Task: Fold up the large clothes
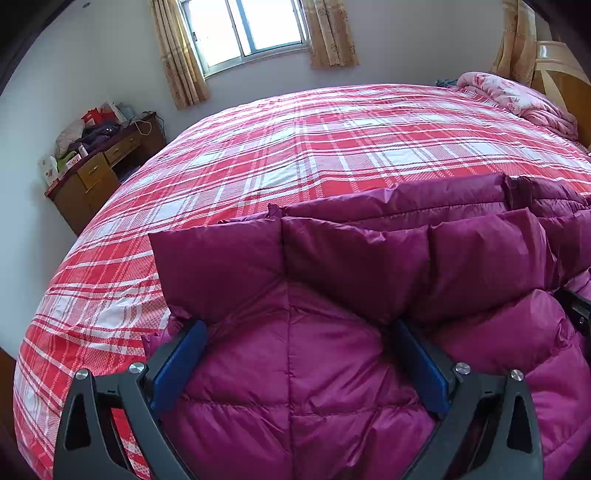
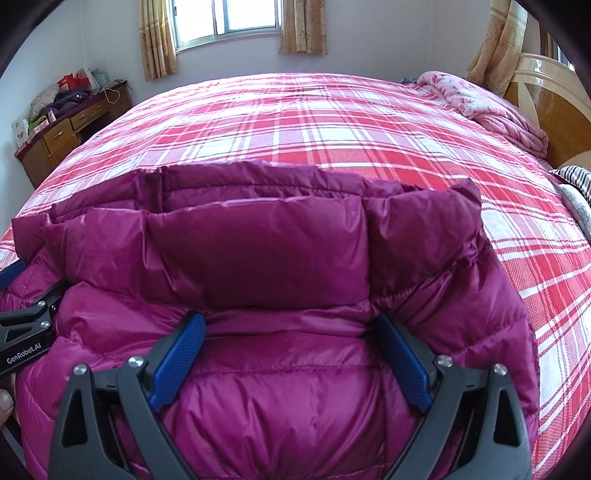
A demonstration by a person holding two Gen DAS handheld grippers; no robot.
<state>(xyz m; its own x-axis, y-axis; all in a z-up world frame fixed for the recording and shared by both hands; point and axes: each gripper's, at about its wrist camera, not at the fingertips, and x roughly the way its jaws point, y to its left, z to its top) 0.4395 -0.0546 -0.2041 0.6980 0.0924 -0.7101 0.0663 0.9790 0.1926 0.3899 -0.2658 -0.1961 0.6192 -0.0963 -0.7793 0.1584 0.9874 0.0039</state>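
A magenta quilted down jacket (image 1: 351, 258) lies on the bed's near side, its far edge folded back toward me; it also fills the right wrist view (image 2: 258, 251). My left gripper (image 1: 299, 325) is open, its blue pads (image 1: 177, 365) spread wide over the jacket's left part, fabric bulging between them. My right gripper (image 2: 291, 321) is open too, blue pads (image 2: 402, 362) spread over the jacket's right part. The left gripper's body (image 2: 26, 332) shows at the left edge of the right wrist view.
The bed has a red and white plaid cover (image 1: 314, 147). A pink quilt (image 1: 524, 99) lies bunched by the wooden headboard (image 2: 546, 96) at the far right. A cluttered wooden desk (image 1: 92, 173) stands at the far left under a curtained window (image 1: 247, 29). A striped cloth (image 2: 576, 177) lies at right.
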